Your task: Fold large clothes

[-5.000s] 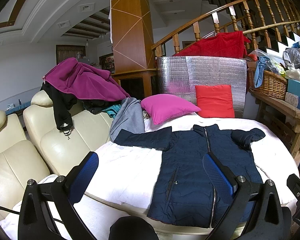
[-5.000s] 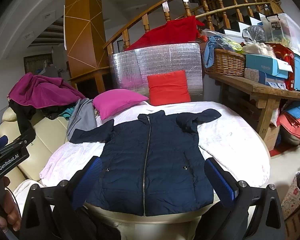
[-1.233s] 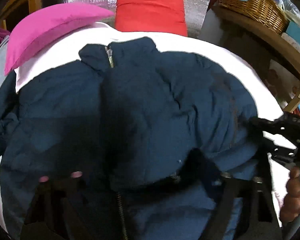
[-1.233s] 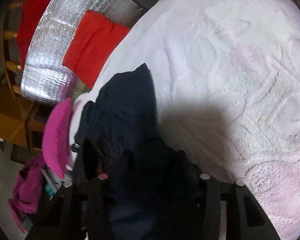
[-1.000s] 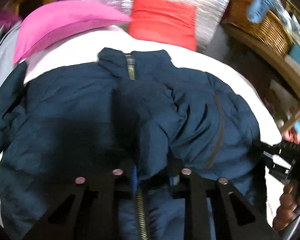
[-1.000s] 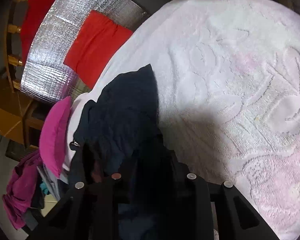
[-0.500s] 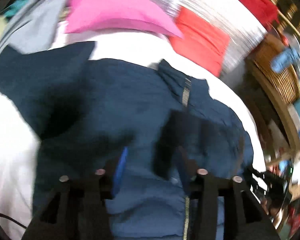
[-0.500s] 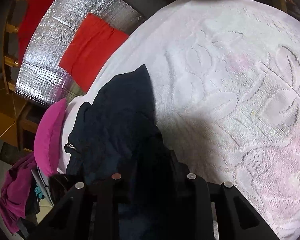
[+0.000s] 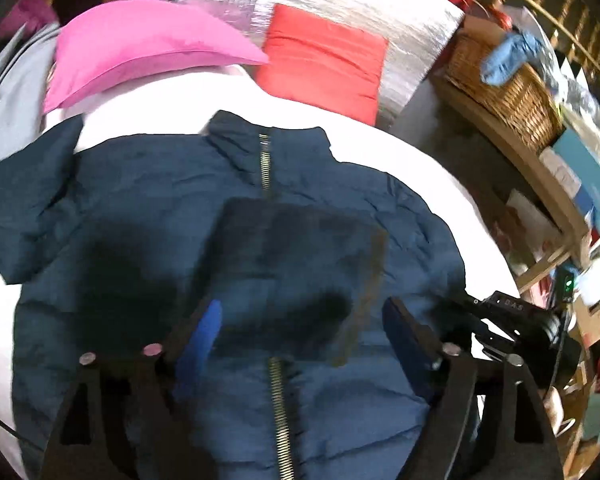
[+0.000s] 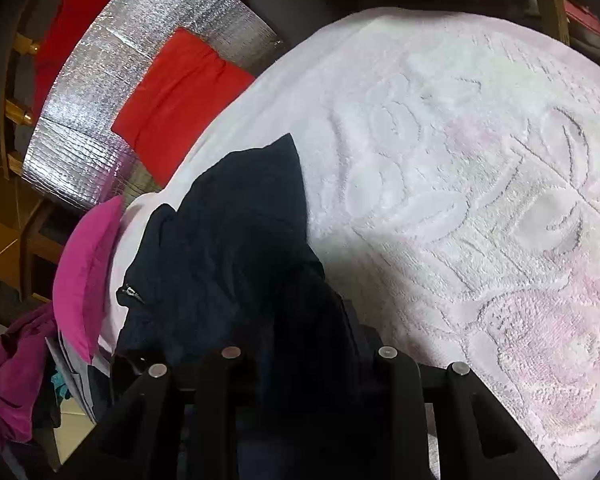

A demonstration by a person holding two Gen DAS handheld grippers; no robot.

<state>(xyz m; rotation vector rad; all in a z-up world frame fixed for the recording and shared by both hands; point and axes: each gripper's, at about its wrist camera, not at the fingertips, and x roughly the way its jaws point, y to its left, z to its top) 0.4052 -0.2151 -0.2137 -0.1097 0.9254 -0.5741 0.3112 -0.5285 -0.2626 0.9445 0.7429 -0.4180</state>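
A dark navy puffer jacket point(image 9: 148, 248) lies front up on a white towel-covered surface point(image 10: 480, 184). Its right sleeve is folded across the chest over the zipper point(image 9: 278, 404). Its left sleeve point(image 9: 16, 184) still lies spread out at the left. My left gripper point(image 9: 300, 320) is open and empty, just above the folded sleeve. My right gripper point(image 10: 306, 332) is shut on the jacket's right edge point(image 10: 236, 248), its fingertips hidden in dark fabric. The right gripper also shows in the left wrist view point(image 9: 512, 320) at the jacket's right side.
A pink pillow point(image 9: 140, 44) and a red cushion point(image 9: 324, 64) lie behind the jacket against a silver foil panel point(image 9: 352, 4). A wooden bench with a wicker basket point(image 9: 504, 88) and boxes stands at the right. Other clothes point(image 10: 12, 368) are piled at the left.
My left gripper carried the right sleeve across the chest, let it go and opened. The right gripper has stayed shut on the jacket's right edge.
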